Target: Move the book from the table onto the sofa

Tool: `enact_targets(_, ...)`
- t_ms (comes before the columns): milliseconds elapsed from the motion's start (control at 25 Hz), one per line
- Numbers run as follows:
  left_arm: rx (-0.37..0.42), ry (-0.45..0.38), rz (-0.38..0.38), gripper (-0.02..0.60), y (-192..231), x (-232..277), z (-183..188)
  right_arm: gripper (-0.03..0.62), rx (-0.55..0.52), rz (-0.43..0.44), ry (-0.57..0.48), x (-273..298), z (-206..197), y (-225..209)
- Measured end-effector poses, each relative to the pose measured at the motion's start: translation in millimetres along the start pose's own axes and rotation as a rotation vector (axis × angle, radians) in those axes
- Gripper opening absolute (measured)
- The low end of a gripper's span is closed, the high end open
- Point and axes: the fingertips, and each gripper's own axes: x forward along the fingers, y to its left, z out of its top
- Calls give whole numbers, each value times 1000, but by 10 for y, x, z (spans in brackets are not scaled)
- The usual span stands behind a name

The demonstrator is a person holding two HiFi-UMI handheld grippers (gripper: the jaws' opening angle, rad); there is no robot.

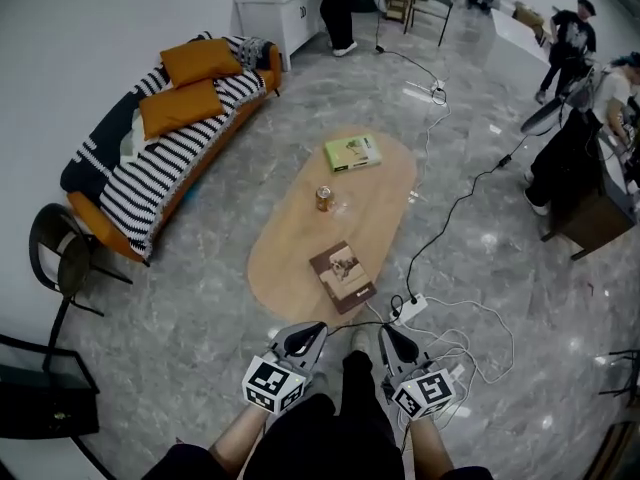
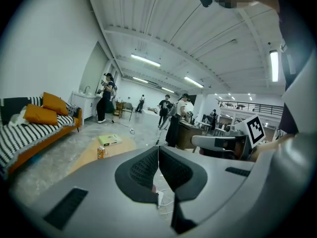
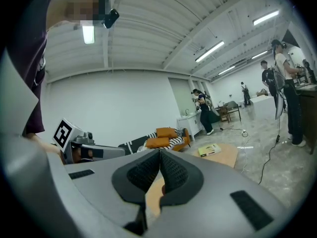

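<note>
Head view: brown book (image 1: 343, 276) beyond left hand-held gripper (image 1: 316, 327).

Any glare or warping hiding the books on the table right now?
Head view: sharp, fisheye-bent edges, light glare on the floor, brown book and green book both clear. Left and right gripper views: heavy fisheye, dark corners, bright ceiling lamps.

This looks like a big open lab or studio hall with a living-room corner staged inside it. A sofa (image 1: 160, 158) with orange cushions (image 1: 195, 63) and a low oval table (image 1: 290, 236) sit alone on a wide polished stone floor (image 1: 250, 138). Cables (image 1: 450, 218) and a power strip (image 1: 408, 311) trail across that floor. Overhead is a high ribbed ceiling (image 2: 163, 29) with strip lights (image 2: 145, 60). People (image 1: 570, 38) stand at desks (image 1: 600, 218) along the far side, and a railing (image 2: 257, 105) runs along an upper level.
</note>
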Motion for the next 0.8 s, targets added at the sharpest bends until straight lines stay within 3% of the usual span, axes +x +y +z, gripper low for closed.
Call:
enact_targets(440,-76,14,151,16,444,1063,155,24,-3,132,72,779,155,-1140)
enact_targets(800,-117,21,252,17,815,1633,101,25,40,202,125,1260,15,-1619)
